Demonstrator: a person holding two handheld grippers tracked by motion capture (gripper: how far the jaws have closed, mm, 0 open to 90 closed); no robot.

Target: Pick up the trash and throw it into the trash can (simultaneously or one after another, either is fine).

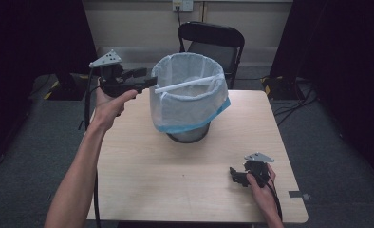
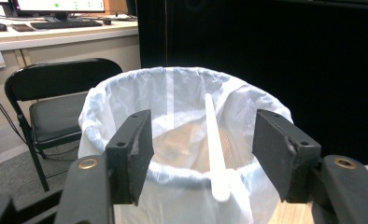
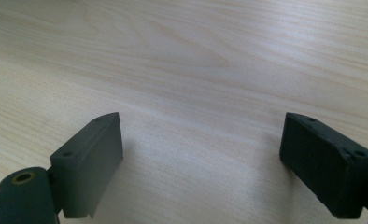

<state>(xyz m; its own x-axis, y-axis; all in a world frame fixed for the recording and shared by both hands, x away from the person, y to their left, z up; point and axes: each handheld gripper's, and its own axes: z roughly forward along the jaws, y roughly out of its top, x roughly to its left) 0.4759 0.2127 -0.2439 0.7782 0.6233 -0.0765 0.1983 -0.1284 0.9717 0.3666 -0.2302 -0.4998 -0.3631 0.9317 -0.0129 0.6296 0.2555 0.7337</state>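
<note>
The left gripper (image 1: 149,83), jaws apart, frames the white stick (image 1: 185,84) bridging the bin (image 1: 189,102) rim for pickup; the right gripper (image 1: 232,175) rests open near right.

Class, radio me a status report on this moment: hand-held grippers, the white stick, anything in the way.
Left hand-held gripper open at bin rim, right hand-held gripper open over table. White stick lies across lined bin, between left jaws, untouched. Nothing in the way.

The bottom of the bin (image 1: 189,135) hides under its white bag (image 1: 187,107). The bin hides part of the chair (image 1: 213,45) behind it. The bag's bottom is cut off in the left tool (image 2: 203,154) view.
</note>
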